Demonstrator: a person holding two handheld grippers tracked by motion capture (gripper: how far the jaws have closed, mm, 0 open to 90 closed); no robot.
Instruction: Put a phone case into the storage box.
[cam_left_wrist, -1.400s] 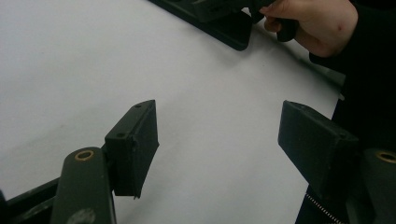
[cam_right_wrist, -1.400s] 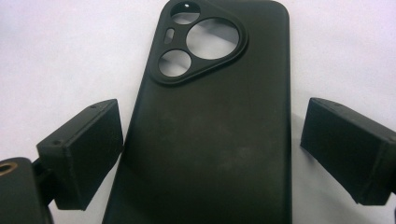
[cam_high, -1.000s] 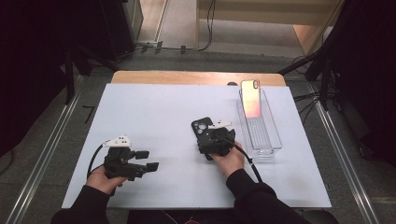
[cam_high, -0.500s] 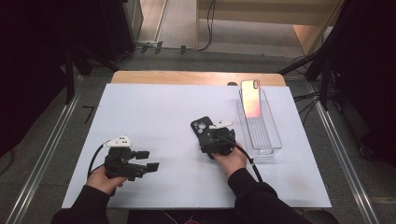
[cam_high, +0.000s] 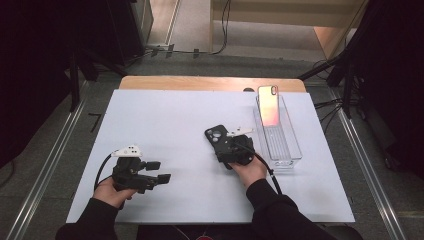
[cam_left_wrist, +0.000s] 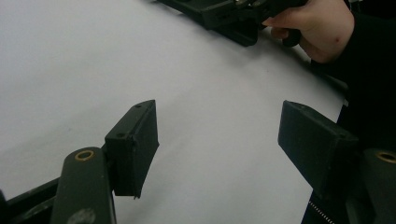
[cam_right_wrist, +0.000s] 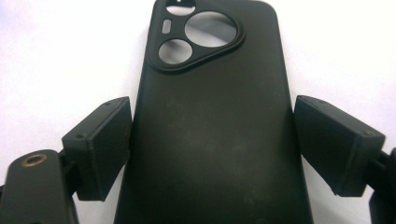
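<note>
We've got the right tool (cam_right_wrist: 212, 144) straddling the matte black soft phone case (cam_right_wrist: 212, 121), which lies back-up, camera cutouts pointing away from us, flat on the white surface (cam_high: 165, 120) right of centre. In the right gripper view the jaws sit either side of the case's long edges; the left one looks to be touching or just beside the edge, the right one has a thin gap. So the tool is spread around the case, not pinching it yet, as far as we can tell.

The left tool (cam_left_wrist: 217, 140) is spread wide over bare surface near the front-left edge, holding nothing, well apart from the case.

A pink-backed phone (cam_high: 269, 106) lies in the clear plastic rectangular tray (cam_high: 296, 150) at the right, just beside the right hand (cam_high: 248, 172).

Status, our read: approach done, grasp not closed. Left to do: close on the case, lift, and presumably bring it to the phone. Nothing is fitted yet.
</note>
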